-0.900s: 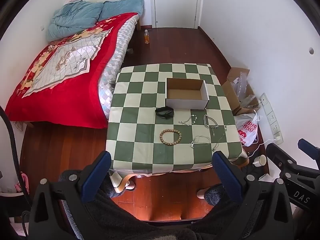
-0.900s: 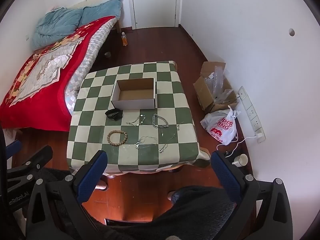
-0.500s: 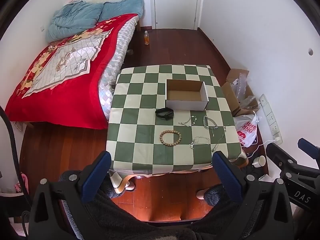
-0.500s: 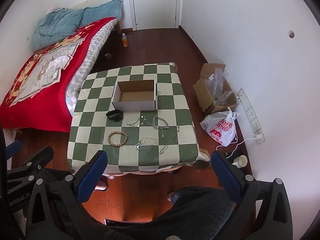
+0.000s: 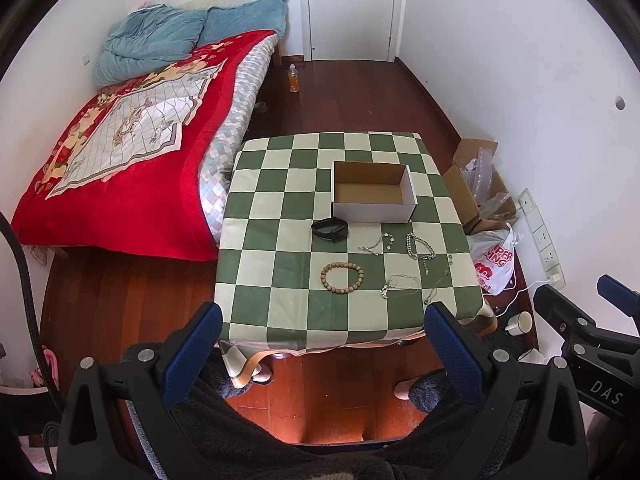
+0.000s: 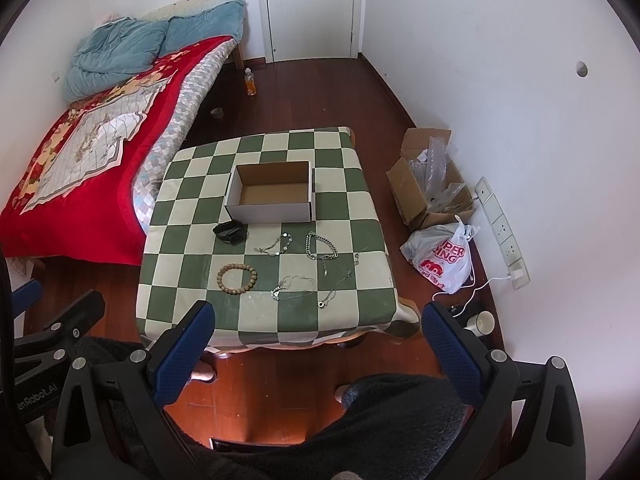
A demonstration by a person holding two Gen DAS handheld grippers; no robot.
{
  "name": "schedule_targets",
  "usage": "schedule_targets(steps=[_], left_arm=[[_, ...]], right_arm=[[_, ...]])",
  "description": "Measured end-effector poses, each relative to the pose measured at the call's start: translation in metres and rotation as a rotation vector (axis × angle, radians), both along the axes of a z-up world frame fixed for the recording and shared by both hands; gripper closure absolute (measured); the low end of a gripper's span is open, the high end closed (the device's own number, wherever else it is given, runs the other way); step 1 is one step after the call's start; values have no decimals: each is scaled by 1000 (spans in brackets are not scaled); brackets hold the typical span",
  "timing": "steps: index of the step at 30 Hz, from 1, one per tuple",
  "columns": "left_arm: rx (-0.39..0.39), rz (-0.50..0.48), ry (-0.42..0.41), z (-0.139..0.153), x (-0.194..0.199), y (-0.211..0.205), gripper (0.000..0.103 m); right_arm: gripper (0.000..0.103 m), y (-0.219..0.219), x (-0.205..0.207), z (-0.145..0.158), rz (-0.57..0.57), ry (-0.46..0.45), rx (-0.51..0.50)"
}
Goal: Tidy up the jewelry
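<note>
A green-and-cream checked table (image 5: 280, 272) (image 6: 192, 280) holds an empty open cardboard box (image 5: 374, 194) (image 6: 272, 196). In front of the box lie a black band (image 5: 330, 229) (image 6: 230, 232), a wooden bead bracelet (image 5: 342, 278) (image 6: 237, 278) and several silver chains (image 5: 418, 246) (image 6: 322, 248). My left gripper (image 5: 322, 344) and my right gripper (image 6: 316, 340) are both open and empty, held high above and in front of the table's near edge.
A bed with a red cover (image 5: 120, 160) stands left of the table. An open carton (image 6: 430, 184), a plastic bag (image 6: 442, 260), a power strip (image 6: 502, 232) and a cup (image 6: 482, 322) lie on the floor at the right. A bottle (image 6: 251, 82) stands near the door.
Both views have shifted slightly; the table sits a little lower in frame. Both grippers stay open, and the jewelry has not moved.
</note>
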State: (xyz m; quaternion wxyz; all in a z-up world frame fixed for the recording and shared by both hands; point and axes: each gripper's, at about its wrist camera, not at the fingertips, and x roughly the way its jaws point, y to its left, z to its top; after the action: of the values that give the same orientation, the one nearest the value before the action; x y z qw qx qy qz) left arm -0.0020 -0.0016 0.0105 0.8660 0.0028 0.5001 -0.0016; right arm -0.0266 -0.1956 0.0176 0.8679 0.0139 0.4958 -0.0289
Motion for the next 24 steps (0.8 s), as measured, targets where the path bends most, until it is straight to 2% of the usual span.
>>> schedule_targets(steps=[24], left_arm=[[9,-8,-15,7,4,-6,0]], right_arm=[[0,-3,-3,7,-2,-11,-1]])
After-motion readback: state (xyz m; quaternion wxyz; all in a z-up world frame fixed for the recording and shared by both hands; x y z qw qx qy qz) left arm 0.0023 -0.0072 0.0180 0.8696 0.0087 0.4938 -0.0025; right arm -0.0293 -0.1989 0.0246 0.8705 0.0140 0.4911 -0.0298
